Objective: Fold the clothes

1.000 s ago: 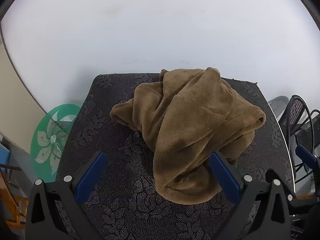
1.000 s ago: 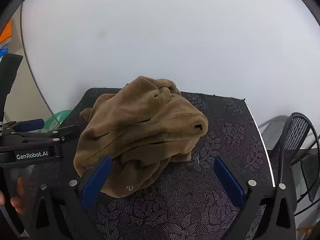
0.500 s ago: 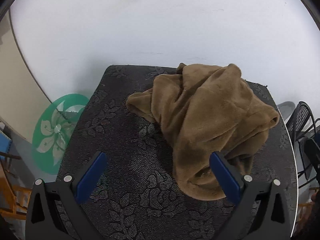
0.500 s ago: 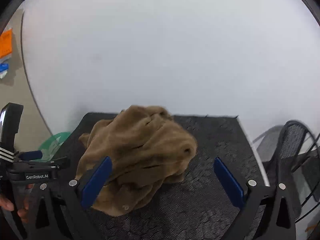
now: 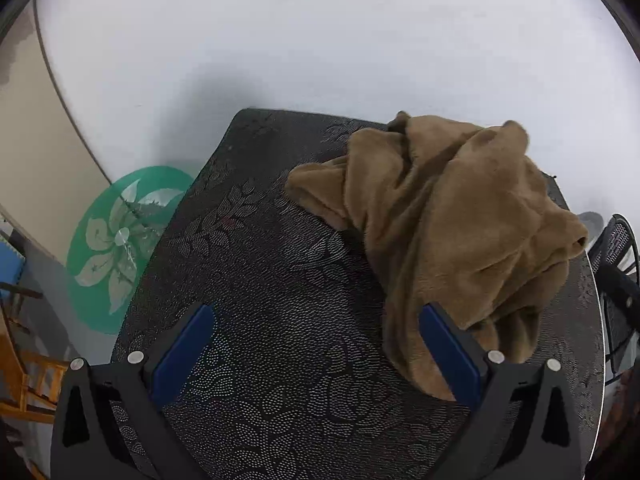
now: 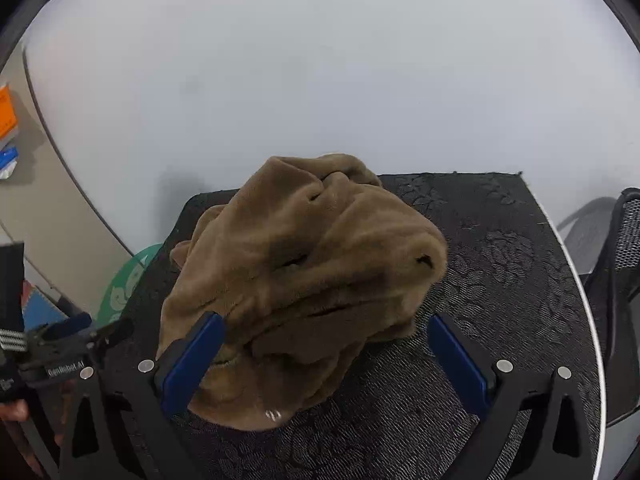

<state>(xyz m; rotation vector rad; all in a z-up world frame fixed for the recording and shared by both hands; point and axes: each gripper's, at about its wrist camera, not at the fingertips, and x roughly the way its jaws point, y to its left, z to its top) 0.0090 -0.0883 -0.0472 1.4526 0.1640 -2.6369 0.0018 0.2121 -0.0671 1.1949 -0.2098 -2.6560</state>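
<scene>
A crumpled brown fleece garment lies in a heap on a black patterned table, toward its right side in the left wrist view. In the right wrist view the garment sits centre-left, with a small white logo near its front edge. My left gripper is open and empty, above the table, with its right finger in front of the garment's near edge. My right gripper is open and empty, its left finger over the garment's front left. The left gripper's body shows at the left of the right wrist view.
A white wall rises behind the table. A green round board with a white flower stands on the floor at the left. A black mesh chair is at the right. Wooden furniture is at the lower left.
Both grippers have drawn back and shifted left, so the garment sits further right in the left wrist view and further off in the right wrist view. The garment has not moved.
</scene>
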